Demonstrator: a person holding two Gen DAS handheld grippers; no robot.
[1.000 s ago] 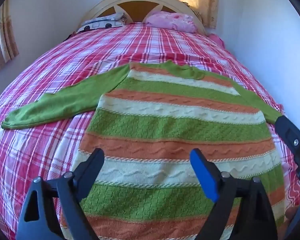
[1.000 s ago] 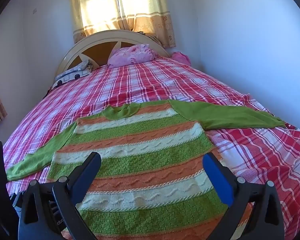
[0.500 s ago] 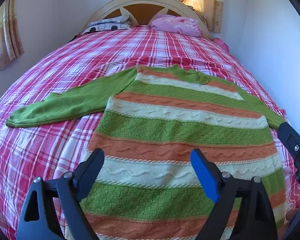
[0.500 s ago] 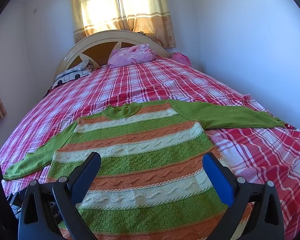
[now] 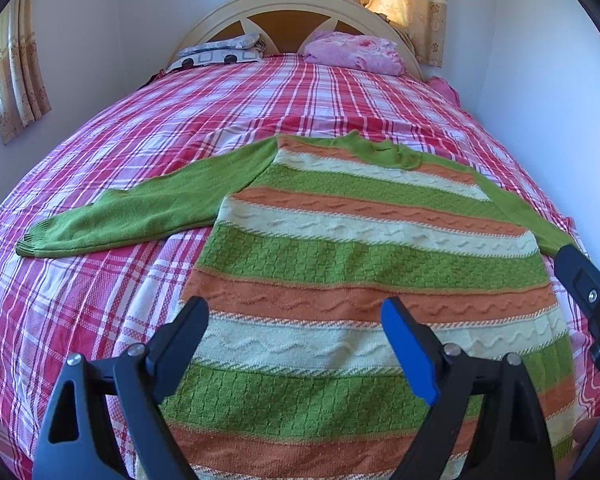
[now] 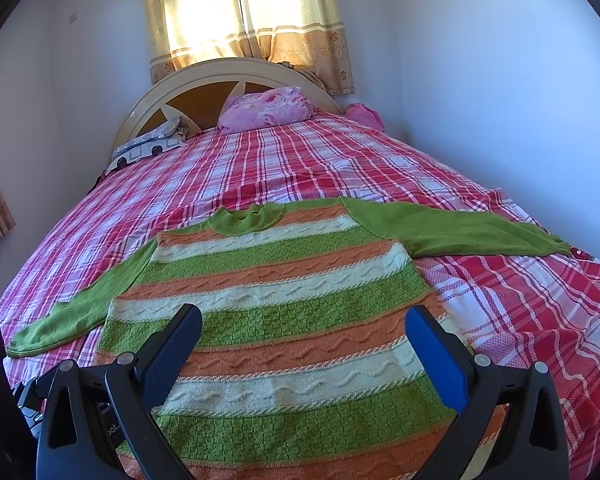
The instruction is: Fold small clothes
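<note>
A small knit sweater point(image 5: 364, 256) with green, orange and cream stripes lies flat on the bed, collar toward the headboard, both green sleeves spread out sideways. It also shows in the right wrist view point(image 6: 284, 300). My left gripper point(image 5: 296, 320) is open and empty, held above the sweater's lower part. My right gripper point(image 6: 304, 328) is open and empty, also above the lower part. The left sleeve point(image 5: 148, 212) reaches toward the bed's left side. The right sleeve point(image 6: 460, 232) reaches right. The right gripper's body point(image 5: 592, 300) shows at the left view's right edge.
The bed has a red and white plaid cover point(image 5: 100, 320). A pink pillow point(image 6: 268, 110) and a patterned pillow point(image 6: 148, 148) lie by the curved headboard point(image 6: 204, 76). Walls stand close on the right point(image 6: 500, 80). Curtains point(image 6: 244, 16) hang behind the headboard.
The left wrist view has shifted, so the sweater and its left sleeve sit further right in it. The right wrist view is nearly unchanged. Both grippers stay open.
</note>
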